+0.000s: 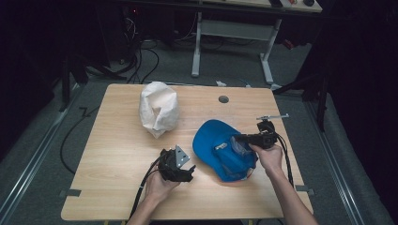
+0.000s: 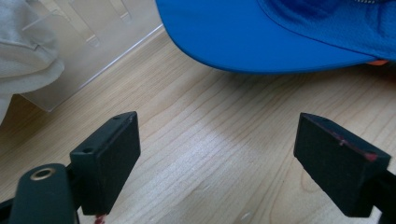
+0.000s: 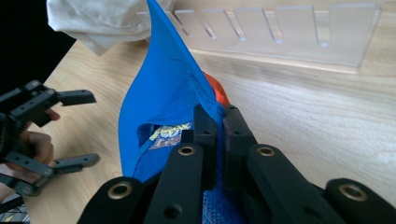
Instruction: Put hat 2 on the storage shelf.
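We have the blue cap [image 1: 220,147] in hand, lying right of centre in the high view on the wooden counter [image 1: 117,154]. Our right claw [image 3: 218,122] is clamped on the cap's fabric edge, jaws pressed together with the blue cloth between them, and in the right gripper view that edge is raised so the cap stands up off the wood. Our left claw [image 2: 229,154] has its jaws spread wide with nothing between them; in its own view the cap's blue brim [image 2: 261,42] sits near the top of the frame, just ahead and untouched.

So the grasp on one side is made, and we judge the work barely past its start: the second grip is not yet taken. A white cap [image 1: 158,108] sits at upper left of the counter, and a clear slotted rack [image 3: 280,32] stands along the top of the right gripper view; we cannot tell where the blue cap should end up.
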A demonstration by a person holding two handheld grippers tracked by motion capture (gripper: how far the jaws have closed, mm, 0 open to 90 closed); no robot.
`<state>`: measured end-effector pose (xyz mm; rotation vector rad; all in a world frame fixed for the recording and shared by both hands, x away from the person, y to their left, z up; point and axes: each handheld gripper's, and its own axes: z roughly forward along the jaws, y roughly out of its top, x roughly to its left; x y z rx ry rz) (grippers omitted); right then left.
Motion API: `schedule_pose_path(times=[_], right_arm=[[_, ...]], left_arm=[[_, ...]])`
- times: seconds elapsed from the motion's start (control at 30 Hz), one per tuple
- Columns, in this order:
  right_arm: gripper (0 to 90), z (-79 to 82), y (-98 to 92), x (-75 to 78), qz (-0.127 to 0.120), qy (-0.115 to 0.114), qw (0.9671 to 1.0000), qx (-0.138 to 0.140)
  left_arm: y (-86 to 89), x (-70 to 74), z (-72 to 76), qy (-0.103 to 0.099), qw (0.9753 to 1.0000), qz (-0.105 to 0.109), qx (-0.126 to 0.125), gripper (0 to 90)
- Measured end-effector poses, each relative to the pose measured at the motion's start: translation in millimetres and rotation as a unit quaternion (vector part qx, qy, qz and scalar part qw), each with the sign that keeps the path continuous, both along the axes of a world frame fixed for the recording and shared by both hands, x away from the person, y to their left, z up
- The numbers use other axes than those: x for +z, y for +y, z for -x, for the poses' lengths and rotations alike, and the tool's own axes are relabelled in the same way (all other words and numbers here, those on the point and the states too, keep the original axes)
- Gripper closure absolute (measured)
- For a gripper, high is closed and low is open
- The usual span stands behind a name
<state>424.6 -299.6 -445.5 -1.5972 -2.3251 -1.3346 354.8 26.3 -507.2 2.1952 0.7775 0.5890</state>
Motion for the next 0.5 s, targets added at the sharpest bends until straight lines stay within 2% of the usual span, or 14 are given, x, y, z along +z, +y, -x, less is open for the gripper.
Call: schedule_pose_path(times=[0.17,0.37,0.5], right_arm=[[86.9,-3.5,5.0,0.9,-0.009,0.005,0.9999,0.002],[86.9,-6.0,7.4,-3.2,-0.013,0.012,0.9998,0.001],[86.9,-6.0,8.4,-3.2,-0.018,0.014,0.9997,0.001]], left_arm=[[-13.5,-4.9,-0.7,0.000,1.0000,-0.005,-0.006,15.0],[-31.4,-9.8,-0.7,-0.003,0.9997,-0.023,-0.009,14.7],[-37.9,-9.6,-1.0,-0.004,0.9998,-0.017,-0.009,14.4]])
